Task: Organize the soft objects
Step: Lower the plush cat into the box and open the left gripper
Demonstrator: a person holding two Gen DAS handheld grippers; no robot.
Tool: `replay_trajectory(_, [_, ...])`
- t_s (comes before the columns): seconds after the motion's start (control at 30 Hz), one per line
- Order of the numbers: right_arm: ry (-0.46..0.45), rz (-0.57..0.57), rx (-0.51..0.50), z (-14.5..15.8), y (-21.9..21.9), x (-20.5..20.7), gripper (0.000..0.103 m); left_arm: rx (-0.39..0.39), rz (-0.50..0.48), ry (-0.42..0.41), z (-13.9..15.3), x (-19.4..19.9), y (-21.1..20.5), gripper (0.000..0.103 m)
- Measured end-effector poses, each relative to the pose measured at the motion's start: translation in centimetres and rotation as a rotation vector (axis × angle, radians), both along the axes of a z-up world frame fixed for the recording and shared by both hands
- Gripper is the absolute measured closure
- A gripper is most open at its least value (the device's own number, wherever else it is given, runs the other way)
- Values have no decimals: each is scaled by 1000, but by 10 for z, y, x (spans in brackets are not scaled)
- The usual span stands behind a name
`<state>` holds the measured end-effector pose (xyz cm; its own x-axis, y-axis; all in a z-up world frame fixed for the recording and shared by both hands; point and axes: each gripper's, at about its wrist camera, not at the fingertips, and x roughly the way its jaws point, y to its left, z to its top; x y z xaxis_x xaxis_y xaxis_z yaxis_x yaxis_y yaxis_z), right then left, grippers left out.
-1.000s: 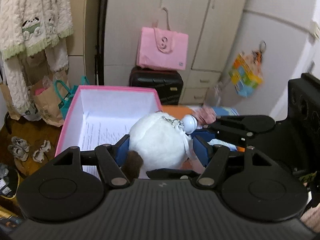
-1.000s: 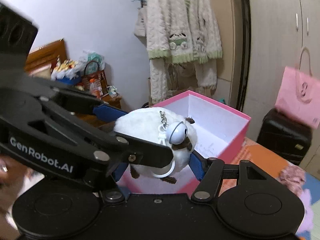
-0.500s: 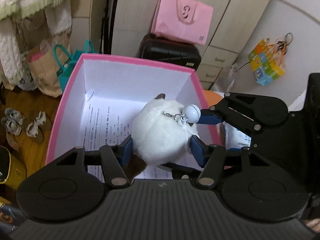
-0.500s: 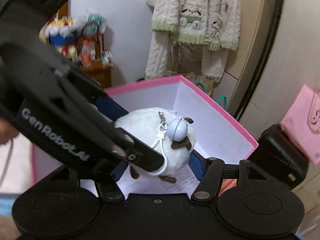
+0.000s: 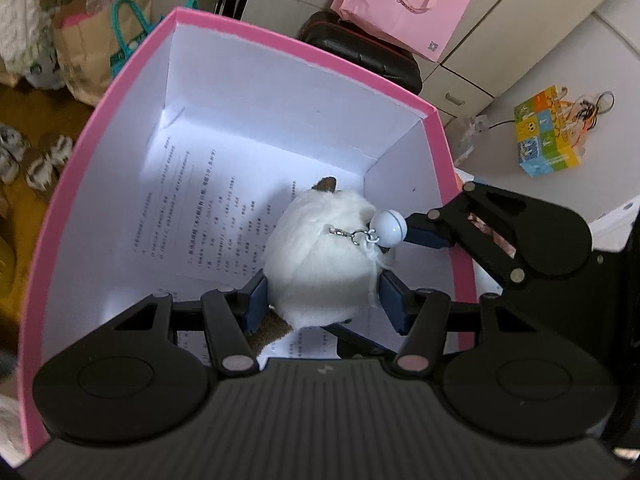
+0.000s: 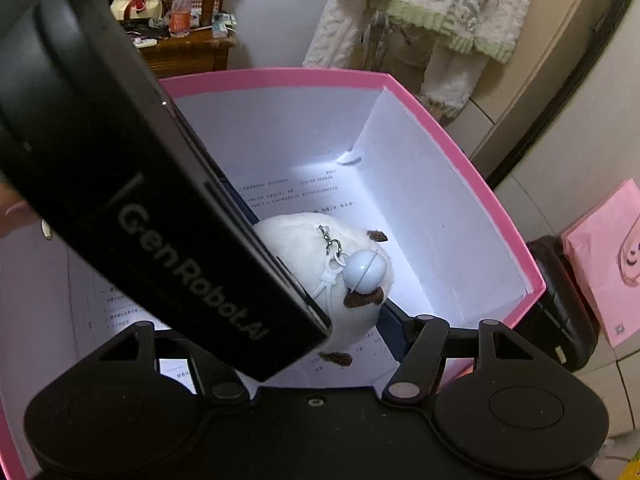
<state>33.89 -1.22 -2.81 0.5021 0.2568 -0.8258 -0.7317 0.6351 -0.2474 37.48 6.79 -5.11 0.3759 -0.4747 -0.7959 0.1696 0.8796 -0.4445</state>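
On my far left a brown paper bag (image 5: 86,60) sits outside the pink box (image 5: 72,184). Inside the box, over the printed sheet (image 5: 192,216) lining its floor, my left gripper (image 5: 322,298) is clamped on the white plush toy (image 5: 320,260), blue pads pressing both its flanks. A white ball charm (image 5: 388,227) hangs from its chain. My right gripper (image 6: 352,320) grips the same toy from the other side. A pink shopping bag (image 5: 404,4) stands beyond.

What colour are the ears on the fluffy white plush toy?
Brown ears, clearest in the right wrist view.
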Motion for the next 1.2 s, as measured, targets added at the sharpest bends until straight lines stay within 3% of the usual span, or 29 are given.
replay_trajectory(0.13, [6, -4, -53, -1, 5, -2, 32, -60, 29, 71, -11, 8, 4, 46])
replay_trajectory(0.27, [-28, 7, -71, 2, 8, -14, 29, -59, 42, 96, -11, 7, 5, 45])
replay_trajectory(0.67, [-78, -61, 91, 29, -17, -52, 29, 45, -20, -148, 49, -52, 9, 39])
replay_trajectory(1.0, [-136, -120, 151, 51, -32, -85, 29, 130, -65, -272, 91, -112, 6, 34])
replay_trajectory(1.03, [-140, -124, 155, 52, -31, -73, 29, 137, -68, -283, 95, -118, 5, 34])
replay_trajectory(1.2, [-166, -136, 159, 65, -38, -96, 29, 156, -109, -300, 109, -147, -2, 33])
